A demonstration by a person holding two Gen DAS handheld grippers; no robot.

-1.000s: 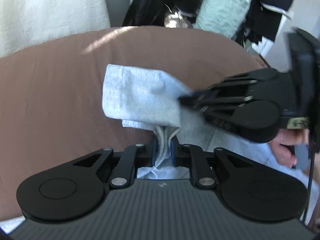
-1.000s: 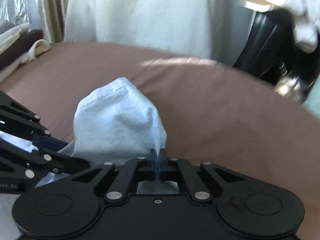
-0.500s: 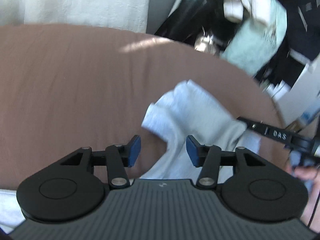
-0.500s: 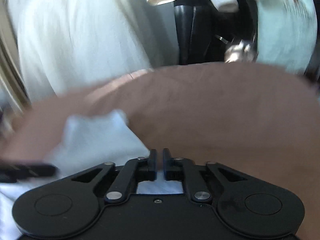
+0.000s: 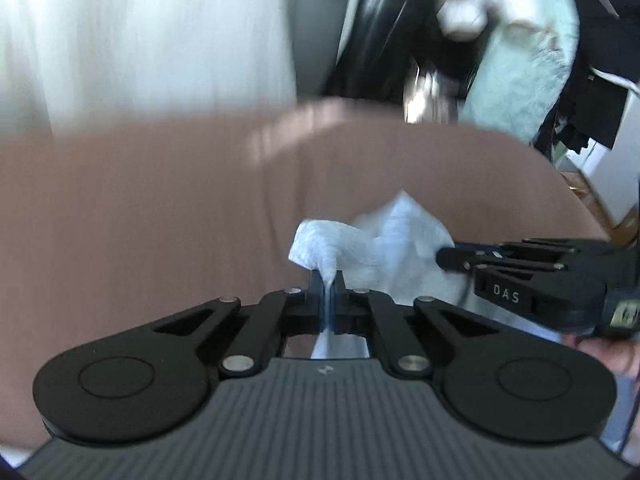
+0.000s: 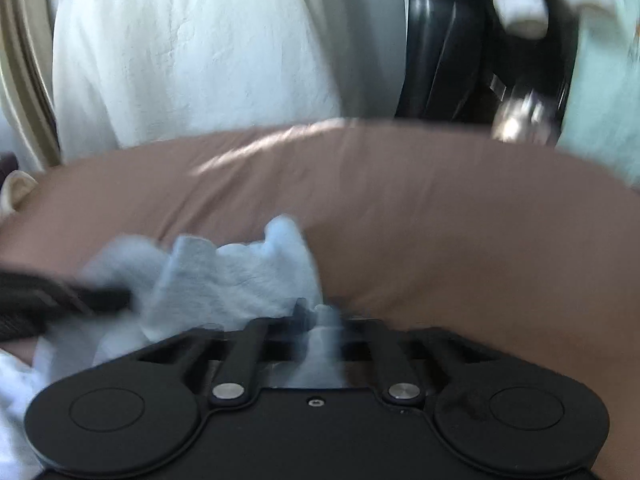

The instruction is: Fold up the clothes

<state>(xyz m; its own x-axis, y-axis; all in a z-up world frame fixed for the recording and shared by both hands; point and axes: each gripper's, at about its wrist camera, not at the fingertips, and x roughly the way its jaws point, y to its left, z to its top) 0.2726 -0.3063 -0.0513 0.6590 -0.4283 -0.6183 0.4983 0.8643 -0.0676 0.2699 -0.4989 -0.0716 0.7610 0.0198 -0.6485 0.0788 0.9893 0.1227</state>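
Tongs first, L to R: our left tongs (image 5: 328, 284) are clamped on a bunched edge of the light blue garment (image 5: 384, 248), cloth pinched betw the pads & trailing down behind them. Our right tongs (image 6: 318, 316) are closed too, w/ a fold of the same garment caught in them, tho that view is blurred. The garment sits crumpled on the brown bed (image 5: 140, 208), lifted a bit where we hold it, both grips near each other.

Risks, as we judge: each grip has only a thin pinch, so a sharp pull could slip cloth out. We may also be holding several layers at once, which would give a crooked fold. Grips so close leave little span to spread the piece flat.

Around: white curtain (image 6: 180, 48) behind the bed at left, a black chair (image 6: 444, 48) draped w/ pale clothes at right, a mint garment (image 5: 524, 68) at the far right. None lie on the bed near our work; the bed surface ahead looks free.
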